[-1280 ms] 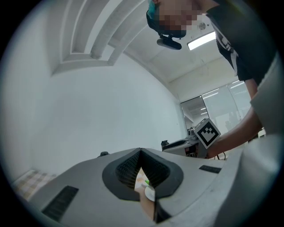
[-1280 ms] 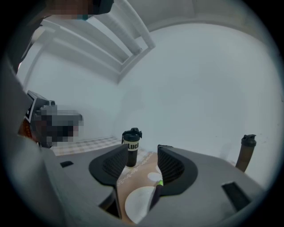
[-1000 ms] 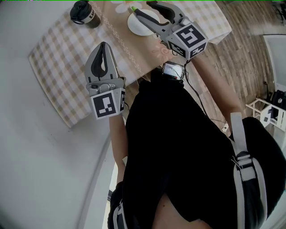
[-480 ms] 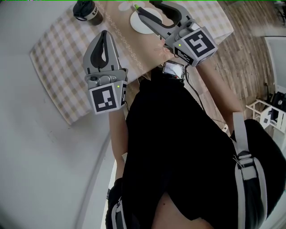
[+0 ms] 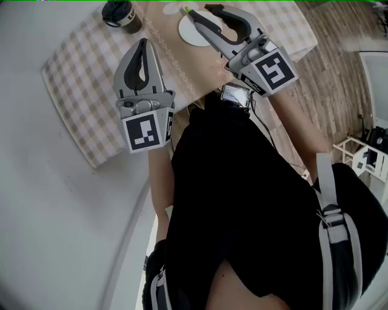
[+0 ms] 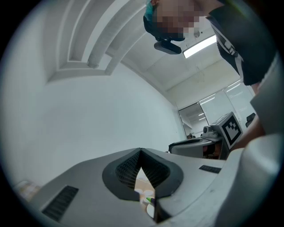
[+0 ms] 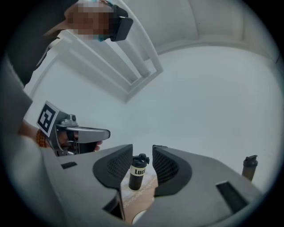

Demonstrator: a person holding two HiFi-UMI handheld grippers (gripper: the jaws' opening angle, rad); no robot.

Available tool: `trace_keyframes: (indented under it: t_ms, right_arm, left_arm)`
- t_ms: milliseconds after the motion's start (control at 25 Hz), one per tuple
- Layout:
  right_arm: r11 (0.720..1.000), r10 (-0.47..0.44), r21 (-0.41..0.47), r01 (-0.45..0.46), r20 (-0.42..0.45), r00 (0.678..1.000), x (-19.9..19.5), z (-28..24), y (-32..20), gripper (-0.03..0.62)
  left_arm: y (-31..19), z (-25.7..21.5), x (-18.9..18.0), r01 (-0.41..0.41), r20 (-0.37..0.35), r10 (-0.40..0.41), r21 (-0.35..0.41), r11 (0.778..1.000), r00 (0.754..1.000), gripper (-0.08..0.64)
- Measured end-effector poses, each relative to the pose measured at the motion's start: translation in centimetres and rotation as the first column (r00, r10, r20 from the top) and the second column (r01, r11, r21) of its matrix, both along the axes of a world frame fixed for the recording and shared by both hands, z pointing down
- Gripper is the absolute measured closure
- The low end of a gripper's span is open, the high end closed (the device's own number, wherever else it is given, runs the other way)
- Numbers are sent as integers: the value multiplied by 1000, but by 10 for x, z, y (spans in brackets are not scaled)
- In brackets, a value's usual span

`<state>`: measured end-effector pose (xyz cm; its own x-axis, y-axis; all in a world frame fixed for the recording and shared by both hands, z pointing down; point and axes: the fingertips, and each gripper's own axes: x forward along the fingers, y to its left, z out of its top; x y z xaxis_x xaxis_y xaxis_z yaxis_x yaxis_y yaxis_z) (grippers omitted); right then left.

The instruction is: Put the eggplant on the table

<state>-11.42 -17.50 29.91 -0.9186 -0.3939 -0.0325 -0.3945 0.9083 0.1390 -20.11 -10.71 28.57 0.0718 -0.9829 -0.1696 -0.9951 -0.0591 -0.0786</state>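
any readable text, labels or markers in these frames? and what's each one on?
"Luc": white label on the black cup, right gripper view; the rest wraps out of sight.
Same label in the head view: too small to read.
Marker cubes: black-and-white square patterns, no letters.
Nothing else readable.

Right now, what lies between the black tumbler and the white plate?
Only a bare stretch of tan table runner with a lace edge, nothing standing on it. The head view shows this.

A checked cloth (image 5: 79,79) covers the surface (image 5: 294,27), with a tan runner (image 5: 162,27) down its middle. A dark tumbler (image 5: 121,13) and a white plate (image 5: 187,33) stand on it.
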Motion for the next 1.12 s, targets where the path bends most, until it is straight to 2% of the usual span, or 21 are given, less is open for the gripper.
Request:
trace_keyframes:
  t_ms: [160,240,280,600,680,1120]
  right_arm:
    - [1000,20,-4,-20,8,1000,4,7,1,451]
    - [999,33,-10,-33,15,999,7,9,0,503]
    - [999,36,-13,-36,18,999,8,10,0,509]
    - [998,42,-35,-42,-1,999,11,26,0,531]
    - [998,46,-39,-46,-1,999,12,30,-2,571]
    - [997,61,-48,-63,-31,998,17,52,-6,584]
  left_arm:
    - [0,4,1,1,0,-1,-1,1000,1000,558]
    - [1,4,2,8,2,-8,5,1000,1000,558]
    - [1,4,2,11,2,-11,8,1000,1000,558]
    - [-1,12,10,6,10,-6,-3,1000,1000,557]
    - [-2,15,11,3,9,-3,-7,1000,1000,557]
    - [1,35,18,-9,0,9,-41,999,1000,557]
